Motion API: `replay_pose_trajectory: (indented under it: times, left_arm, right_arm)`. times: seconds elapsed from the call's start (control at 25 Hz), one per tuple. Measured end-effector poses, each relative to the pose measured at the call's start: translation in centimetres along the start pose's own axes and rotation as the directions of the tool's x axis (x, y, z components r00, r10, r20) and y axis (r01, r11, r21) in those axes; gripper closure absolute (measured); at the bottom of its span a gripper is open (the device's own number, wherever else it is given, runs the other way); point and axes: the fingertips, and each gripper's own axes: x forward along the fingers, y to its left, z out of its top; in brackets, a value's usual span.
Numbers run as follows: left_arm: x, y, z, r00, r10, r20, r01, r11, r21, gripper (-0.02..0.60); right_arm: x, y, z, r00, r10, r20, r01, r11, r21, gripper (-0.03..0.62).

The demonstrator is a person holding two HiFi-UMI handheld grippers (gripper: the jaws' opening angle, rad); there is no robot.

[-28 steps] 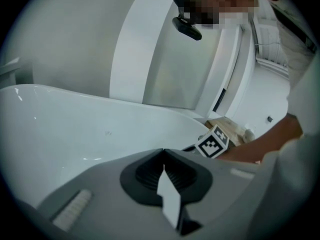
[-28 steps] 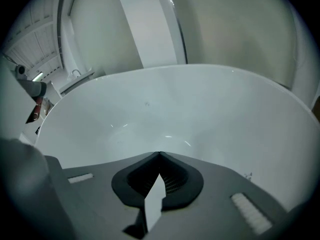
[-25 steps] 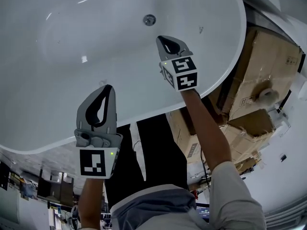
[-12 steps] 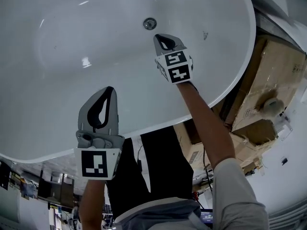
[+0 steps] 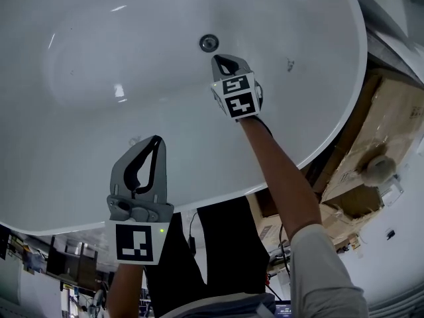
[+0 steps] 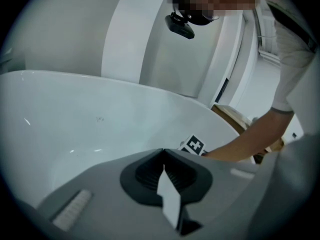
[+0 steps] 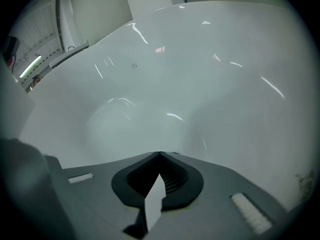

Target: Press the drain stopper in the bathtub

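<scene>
While the right gripper [image 5: 223, 59], jaws together, hangs near the drain stopper [image 5: 209, 42], the left gripper [image 5: 154, 142], likewise closed, overhangs the bathtub [image 5: 86, 52].

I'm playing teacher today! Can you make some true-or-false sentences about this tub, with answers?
1. The right gripper is close to the stopper. True.
2. The left gripper holds a sponge. False: its jaws are shut on nothing.
3. The tub is full of water. False: no water shows in it.
4. Cardboard boxes sit beside the tub. True.
5. The right gripper's jaws are wide open. False: they are together.
</scene>
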Motion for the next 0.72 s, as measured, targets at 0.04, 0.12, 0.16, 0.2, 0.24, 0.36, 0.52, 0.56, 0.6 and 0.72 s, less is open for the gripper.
replay_pose_trajectory:
  times: [0.04, 0.12, 0.16, 0.2, 0.24, 0.36, 0.52, 0.56, 0.6, 0.72]
  left_arm:
    - [0.3, 0.1, -0.2, 1.0, 0.002, -0.002, -0.002, 1.0, -0.004, 0.581]
    - [1.0, 0.2, -0.5, 1.0, 0.006, 0.001, -0.006, 1.0, -0.008, 0.581]
    - [1.4, 0.2, -0.6, 1.0, 0.006, 0.004, -0.006, 1.0, -0.008, 0.581]
    - [1.8, 0.1, -0.7, 1.0, 0.004, 0.005, -0.004, 1.0, -0.008, 0.581]
    - [2.1, 0.0, -0.8, 1.0, 0.001, 0.005, -0.001, 1.0, -0.009, 0.581]
    - [3.1, -0.2, -0.9, 1.0, -0.004, 0.008, 0.004, 1.0, -0.022, 0.581]
    - [4.0, 0.0, -0.7, 1.0, -0.003, 0.024, 0.004, 0.999, -0.05, 0.581]
    - [4.1, 0.0, -0.7, 1.0, -0.005, 0.026, 0.006, 0.999, -0.05, 0.581]
    - [4.3, 0.1, -0.8, 1.0, -0.008, 0.025, 0.009, 0.999, -0.046, 0.581]
    - [4.9, 0.6, -1.6, 1.0, -0.018, 0.014, 0.018, 0.999, -0.037, 0.581]
  right_arm:
    - [0.5, -0.2, -0.2, 1.0, -0.004, -0.005, 0.004, 1.0, 0.0, 0.594]
    - [1.6, -0.7, -0.6, 1.0, -0.019, -0.008, 0.019, 1.0, 0.013, 0.594]
    - [2.0, -0.9, -0.8, 1.0, -0.026, -0.009, 0.026, 0.999, 0.024, 0.594]
    - [2.4, -1.0, -1.1, 0.999, -0.03, -0.012, 0.031, 0.999, 0.035, 0.594]
    - [2.9, -1.0, -1.3, 0.999, -0.032, -0.016, 0.033, 0.999, 0.043, 0.594]
    - [4.6, -0.9, -1.9, 0.999, -0.028, -0.033, 0.029, 0.999, 0.029, 0.594]
    - [7.4, -0.8, -2.7, 0.998, -0.028, -0.055, 0.028, 1.0, -0.007, 0.594]
    - [8.1, -0.8, -3.0, 0.998, -0.03, -0.063, 0.03, 1.0, -0.001, 0.594]
    - [8.7, -0.9, -3.3, 0.997, -0.031, -0.071, 0.031, 0.999, 0.008, 0.594]
    - [10.3, -1.1, -4.0, 0.996, -0.037, -0.086, 0.04, 0.999, 0.035, 0.594]
